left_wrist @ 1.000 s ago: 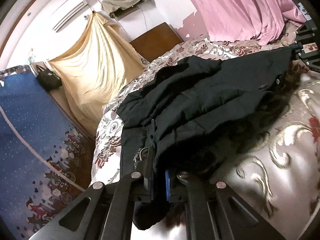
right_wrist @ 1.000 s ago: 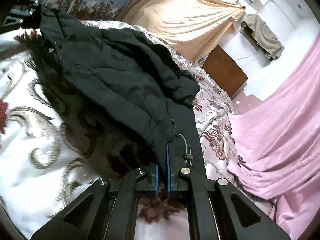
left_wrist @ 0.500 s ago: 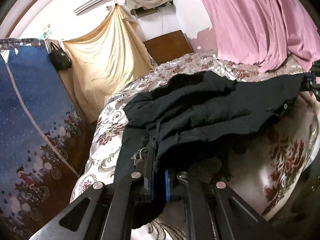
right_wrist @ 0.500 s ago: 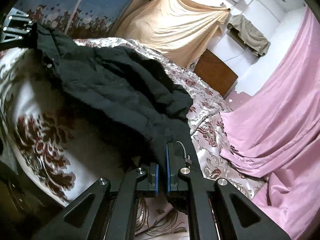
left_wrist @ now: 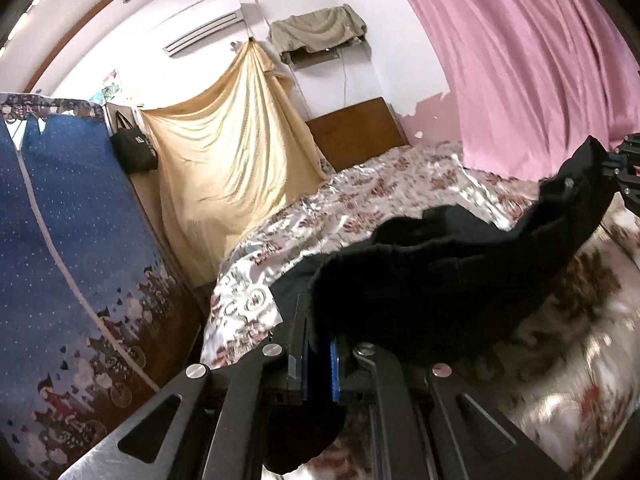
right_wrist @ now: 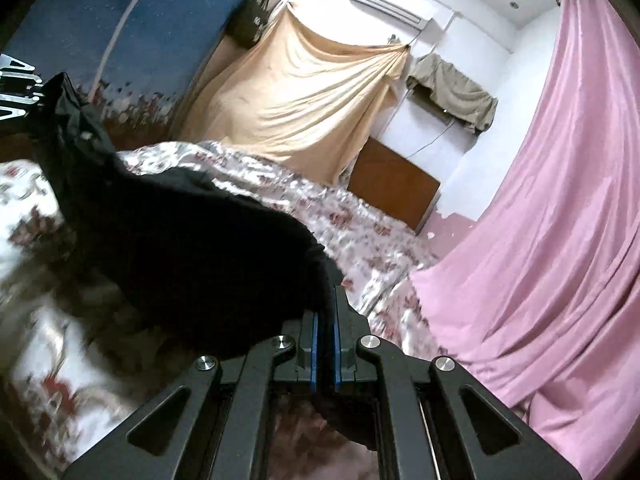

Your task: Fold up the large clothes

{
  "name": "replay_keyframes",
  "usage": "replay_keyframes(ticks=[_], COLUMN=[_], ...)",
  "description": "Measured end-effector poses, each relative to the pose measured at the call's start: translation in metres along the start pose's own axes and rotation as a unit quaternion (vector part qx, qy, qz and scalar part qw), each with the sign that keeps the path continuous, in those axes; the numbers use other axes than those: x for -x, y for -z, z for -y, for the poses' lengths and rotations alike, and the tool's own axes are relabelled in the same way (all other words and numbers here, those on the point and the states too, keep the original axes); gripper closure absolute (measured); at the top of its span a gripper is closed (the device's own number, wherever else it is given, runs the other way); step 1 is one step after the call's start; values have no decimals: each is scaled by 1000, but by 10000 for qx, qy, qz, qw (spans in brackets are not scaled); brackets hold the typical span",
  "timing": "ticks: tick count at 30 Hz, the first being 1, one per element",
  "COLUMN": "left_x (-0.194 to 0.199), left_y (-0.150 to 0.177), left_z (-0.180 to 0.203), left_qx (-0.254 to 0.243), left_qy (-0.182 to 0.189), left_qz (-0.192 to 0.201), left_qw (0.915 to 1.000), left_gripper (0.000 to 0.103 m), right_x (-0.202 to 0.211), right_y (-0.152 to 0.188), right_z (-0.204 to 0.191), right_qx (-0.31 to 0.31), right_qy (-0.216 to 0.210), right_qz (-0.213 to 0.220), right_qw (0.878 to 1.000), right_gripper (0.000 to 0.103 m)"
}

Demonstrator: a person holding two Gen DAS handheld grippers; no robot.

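Note:
A large black padded jacket (left_wrist: 448, 276) hangs stretched between my two grippers above a bed with a floral cover (left_wrist: 360, 200). My left gripper (left_wrist: 318, 360) is shut on one edge of the jacket. My right gripper (right_wrist: 324, 344) is shut on the other edge; the jacket (right_wrist: 188, 248) sags between them. The right gripper also shows at the far right of the left wrist view (left_wrist: 624, 164), and the left gripper at the far left of the right wrist view (right_wrist: 16, 88).
A pink curtain (left_wrist: 520, 60) hangs along one side of the bed. A yellow cloth (left_wrist: 228, 160) drapes at the headboard end beside a wooden headboard (left_wrist: 356, 136). A blue patterned panel (left_wrist: 68, 240) and black bag (left_wrist: 134, 148) stand on the other side.
Both grippers have risen and pulled the jacket up off the bed; it lay mostly on the cover before and now hangs taut in the air between them.

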State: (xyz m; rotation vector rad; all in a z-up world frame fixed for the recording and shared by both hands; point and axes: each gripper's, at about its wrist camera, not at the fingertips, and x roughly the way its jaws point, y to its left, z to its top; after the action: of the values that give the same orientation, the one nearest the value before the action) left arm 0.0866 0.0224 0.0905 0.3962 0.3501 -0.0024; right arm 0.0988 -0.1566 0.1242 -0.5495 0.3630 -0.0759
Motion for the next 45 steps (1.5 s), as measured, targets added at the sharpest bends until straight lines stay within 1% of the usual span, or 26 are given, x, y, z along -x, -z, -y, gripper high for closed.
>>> replay_keyframes(ticks=[5, 9, 13, 16, 22, 27, 34, 37, 39, 40, 41, 43, 45], left_x=[-34, -69, -107, -135, -192, -239, -290, -309, -321, -326, -331, -340, -351], left_y=[-22, -40, -62, -72, -83, -92, -93, -87, -81, -79, -75, -67, -60], left_z=[-13, -20, -37, -46, -50, -48, -55, -52, -51, -50, -49, -50, -47], left_qx=[135, -31, 324, 614, 748, 753, 1190, 1186, 1196, 1207, 1230, 1350, 1444], left_qy=[-32, -95, 91, 187, 191, 224, 378, 374, 379, 385, 401, 456, 479], left_qz=[82, 88, -76, -179, -350, -544, -848, -982, -1078, -1120, -1174, -1265, -1369], left_qw=[9999, 9999, 9994, 9978, 9964, 9954, 9885, 9874, 9862, 9856, 9846, 9817, 9788], left_gripper=[95, 95, 96, 96, 96, 96, 96, 96, 96, 96, 96, 96, 96], right_x=[-47, -94, -139, -177, -240, -299, -363, -369, -386, -386, -393, -397, -411], right_y=[-24, -39, -58, -72, -96, -109, -119, -112, -109, -106, -104, -99, -93], right_z=[15, 21, 22, 23, 15, 11, 0, -10, -17, -17, -22, -23, -28], right_qx=[-228, -219, -40, 4, 58, 27, 89, 54, 85, 91, 95, 7, -179], right_qy=[60, 55, 119, 155, 193, 119, 73, 40, 15, 12, -7, -43, -119], right_qz=[142, 202, 199, 164, -18, -336, -626, -745, -823, -845, -883, -943, -1072], right_qw=[9996, 9995, 9997, 9997, 9998, 9994, 9980, 9972, 9966, 9964, 9960, 9955, 9940], right_gripper=[99, 99, 99, 99, 99, 99, 99, 99, 99, 99, 99, 99, 99])
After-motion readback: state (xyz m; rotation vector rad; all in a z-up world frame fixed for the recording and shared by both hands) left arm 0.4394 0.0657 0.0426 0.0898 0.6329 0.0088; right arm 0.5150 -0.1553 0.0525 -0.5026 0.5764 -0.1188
